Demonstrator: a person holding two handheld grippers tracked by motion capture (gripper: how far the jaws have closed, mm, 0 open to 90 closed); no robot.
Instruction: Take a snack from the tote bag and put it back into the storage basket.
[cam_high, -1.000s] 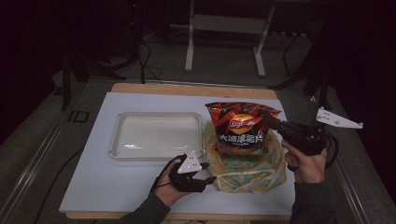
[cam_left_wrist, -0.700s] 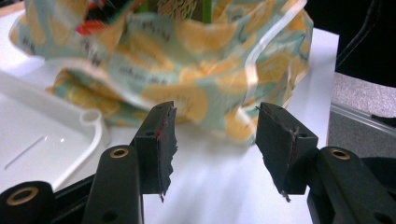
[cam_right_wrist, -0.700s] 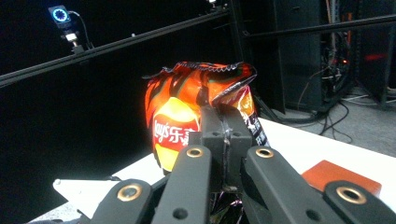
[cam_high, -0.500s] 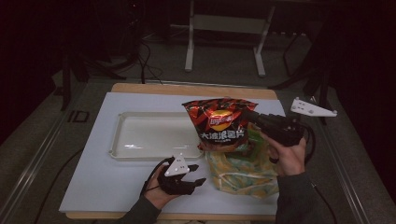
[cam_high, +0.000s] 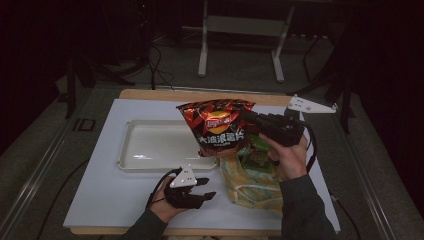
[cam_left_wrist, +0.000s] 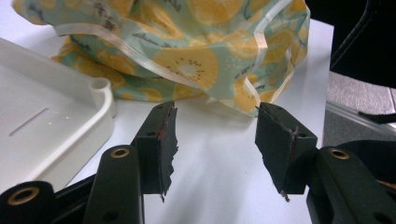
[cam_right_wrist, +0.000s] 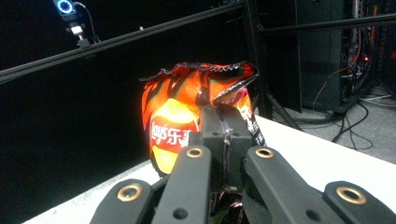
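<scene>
We hold a claw in each hand over a white desk (cam_high: 100, 200). Our right claw (cam_high: 251, 118) is clamped on the upper right edge of a red bag of chips (cam_high: 218, 127), which hangs in the air above the desk, its lower end just over the near right corner of a shallow white tray (cam_high: 150, 145). In the right gripper view the two black jaws meet on the crinkled top seam of the bag of chips (cam_right_wrist: 187, 112), with the rest of the bag beyond and to the left of the claw (cam_right_wrist: 224, 140).

Our left claw (cam_high: 207, 187) rests low near the front of the desk, its jaws apart and holding nothing. In the left gripper view its tips (cam_left_wrist: 212, 135) point at a cloth bag printed with fruit slices (cam_left_wrist: 187, 56), which lies just ahead of them without touching. From above, that cloth bag (cam_high: 250, 182) sits on the desk below the hanging chips, with a green packet (cam_high: 257, 156) showing at its mouth.

To do this step well, we judge that the chips should travel sideways until they hang fully over the tray. The grip should stay on the seam so the contents are not crushed. Then we lower until the bag lies flat inside the rim before the jaws part. The left claw could steady the cloth bag meanwhile.
</scene>
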